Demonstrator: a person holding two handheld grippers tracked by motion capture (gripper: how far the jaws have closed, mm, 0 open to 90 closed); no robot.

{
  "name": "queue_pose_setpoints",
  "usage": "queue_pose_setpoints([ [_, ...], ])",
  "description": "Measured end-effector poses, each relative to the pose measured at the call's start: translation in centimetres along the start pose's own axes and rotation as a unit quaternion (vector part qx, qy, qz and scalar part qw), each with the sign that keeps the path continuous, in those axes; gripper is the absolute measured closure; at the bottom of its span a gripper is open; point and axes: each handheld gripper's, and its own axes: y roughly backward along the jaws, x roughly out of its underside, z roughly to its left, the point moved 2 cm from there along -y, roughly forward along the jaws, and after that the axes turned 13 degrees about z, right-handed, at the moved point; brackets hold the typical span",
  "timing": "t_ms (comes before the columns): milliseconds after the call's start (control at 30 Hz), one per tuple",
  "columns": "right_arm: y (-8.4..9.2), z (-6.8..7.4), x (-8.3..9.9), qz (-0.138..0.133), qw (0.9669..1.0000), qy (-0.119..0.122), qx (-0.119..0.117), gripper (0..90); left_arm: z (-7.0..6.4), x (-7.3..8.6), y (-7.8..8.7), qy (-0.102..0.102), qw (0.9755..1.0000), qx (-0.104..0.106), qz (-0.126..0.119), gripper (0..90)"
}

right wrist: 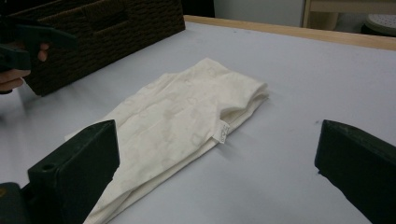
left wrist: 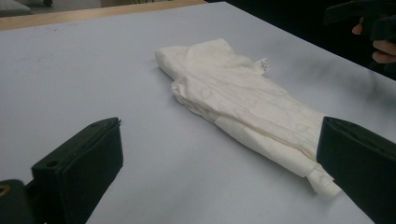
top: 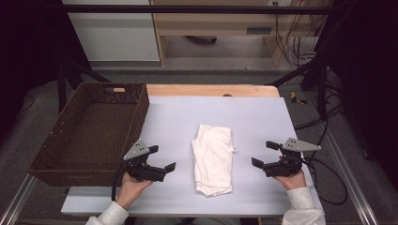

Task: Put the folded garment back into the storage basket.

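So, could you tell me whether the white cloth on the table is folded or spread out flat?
Folded. The white cloth lies as a narrow, layered strip on the table, with stacked edges showing along its side in the right gripper view.

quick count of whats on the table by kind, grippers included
white folded cloth: 1
brown wicker basket: 1
black grippers, both open and clear of the cloth: 2, the left gripper and the right gripper
total: 4

Left hand-held gripper [top: 164, 159] jaws wide apart, right hand-held gripper [top: 264, 153] likewise, both level
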Motion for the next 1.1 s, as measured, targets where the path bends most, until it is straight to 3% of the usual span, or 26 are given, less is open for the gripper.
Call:
queue_pose_setpoints([
  [433, -0.3, 0.8, -0.5, 0.01, 0.9999, 0.011, 0.002, 0.6, -0.4, -1.0, -0.3, 0.003, 1.0, 0.003, -0.002, 0.5],
  [1100, -1.7, 2.2, -1.1, 0.033, 0.9993, 0.018, -0.004, 0.8, 0.1, -2.7, -0.3, 0.013, 0.9999, -0.003, 0.007, 0.5],
])
